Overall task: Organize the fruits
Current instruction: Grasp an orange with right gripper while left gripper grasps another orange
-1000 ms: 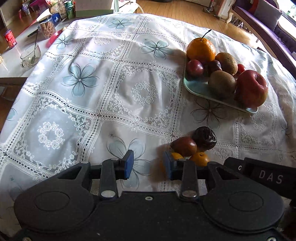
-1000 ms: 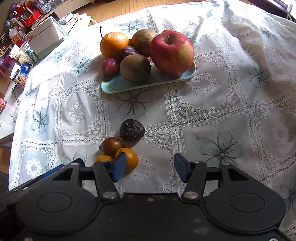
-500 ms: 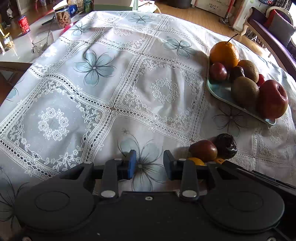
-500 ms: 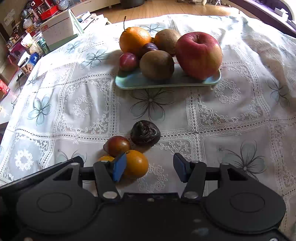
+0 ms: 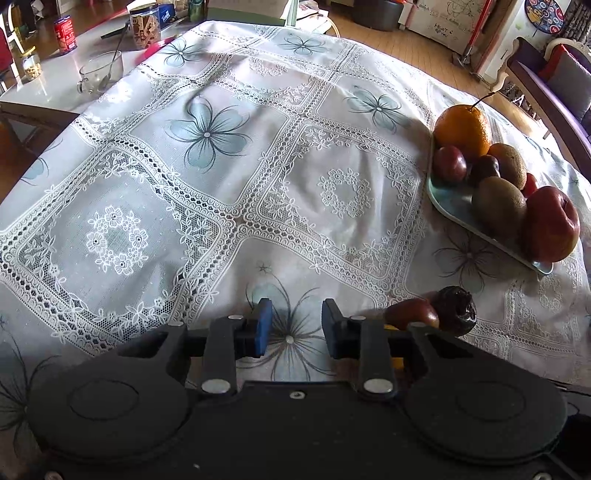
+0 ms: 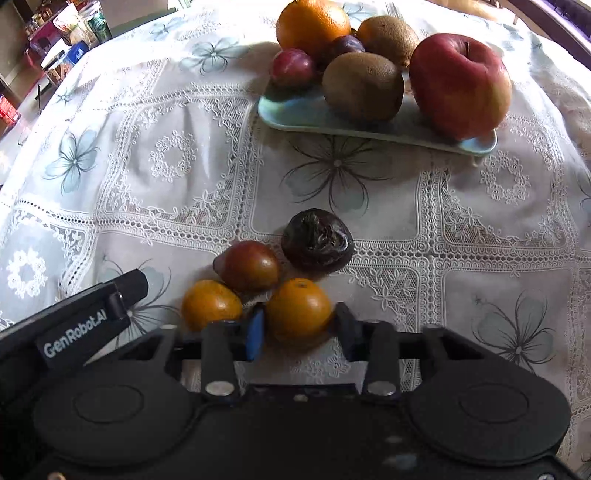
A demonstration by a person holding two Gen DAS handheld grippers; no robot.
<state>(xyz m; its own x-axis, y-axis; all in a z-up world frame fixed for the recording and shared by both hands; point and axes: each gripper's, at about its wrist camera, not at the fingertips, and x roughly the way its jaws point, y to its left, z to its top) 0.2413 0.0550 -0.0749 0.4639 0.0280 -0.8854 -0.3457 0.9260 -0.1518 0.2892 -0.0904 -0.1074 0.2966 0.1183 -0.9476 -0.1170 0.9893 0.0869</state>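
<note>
My right gripper (image 6: 300,330) is shut on a small orange (image 6: 297,310) that rests on the lace tablecloth, one pad on each side. Beside it lie a second small orange (image 6: 210,304), a reddish-brown plum (image 6: 251,269) and a dark wrinkled fruit (image 6: 317,240). Behind them a pale green plate (image 6: 295,118) carries a big orange (image 6: 314,22), kiwis, plums and a red apple (image 6: 461,81). My left gripper (image 5: 297,326) stands open over the cloth with nothing in it, left of the plum (image 5: 412,314) and the wrinkled fruit (image 5: 456,308).
The left gripper's body (image 6: 92,317) sits close to the left of the loose fruit. A glass cup (image 5: 99,72), a jar (image 5: 146,29) and a red can (image 5: 64,33) stand on a side table beyond the cloth's far left edge. A sofa (image 5: 554,74) is at the far right.
My right gripper moved forward and narrowed around the small orange, which was left of its jaws before. My left gripper drifted left, away from the loose fruit, staying open.
</note>
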